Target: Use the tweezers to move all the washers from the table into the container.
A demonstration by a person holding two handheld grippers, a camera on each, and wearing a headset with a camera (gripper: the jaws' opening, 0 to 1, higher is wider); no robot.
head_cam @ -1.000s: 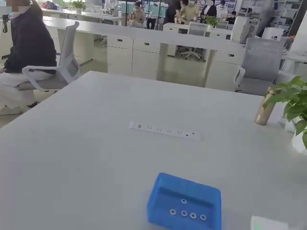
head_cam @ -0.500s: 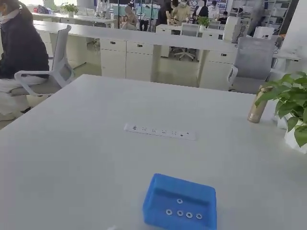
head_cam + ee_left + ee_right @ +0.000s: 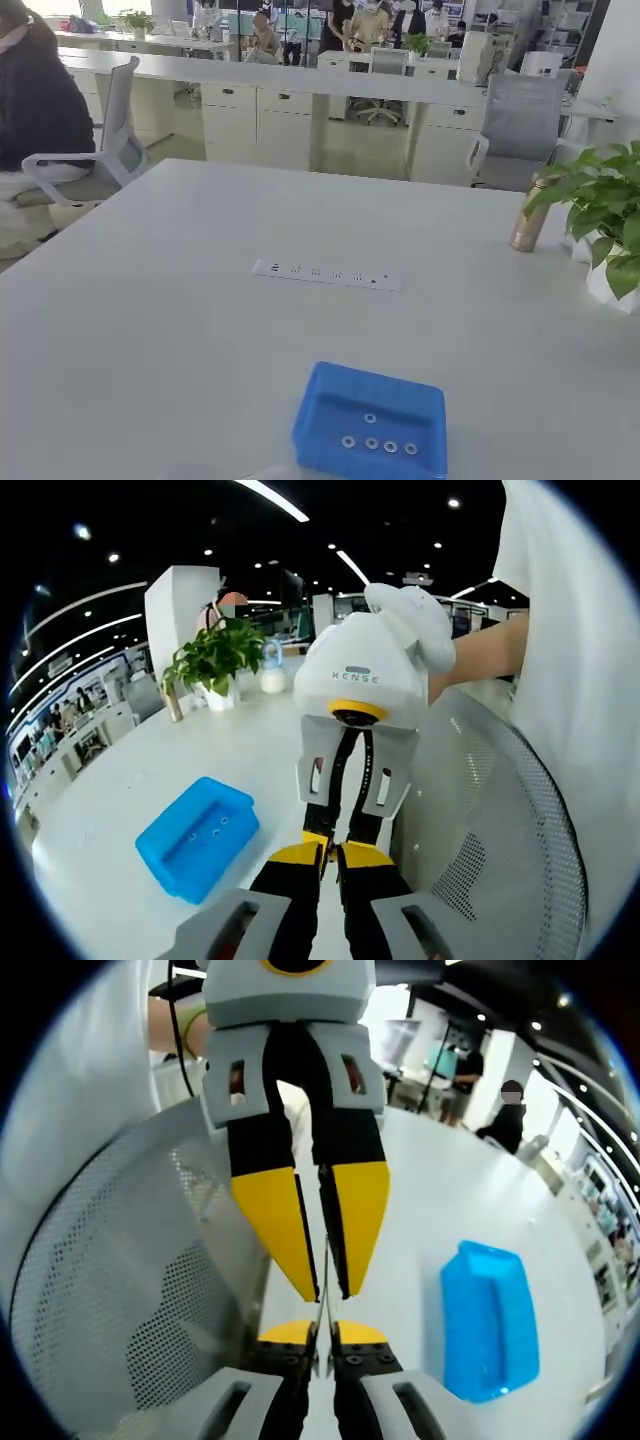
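Three views: one high over the table, two low and nose to nose

The head view looks forward and down across the table (image 3: 150, 330). The container (image 3: 368, 420) lies close at the bottom, the strip (image 3: 327, 275) farther out, and the office beyond. The left gripper view sits low beside a mesh chair back (image 3: 500, 820) and faces the right gripper (image 3: 338, 832) at very close range, looking on toward the plant (image 3: 605, 215). The right gripper view faces back the opposite way, with the left gripper (image 3: 327, 1292) just in front of it. All three views share the container and the table. The two gripper views also share the chair back, and the head and left gripper views the plant.
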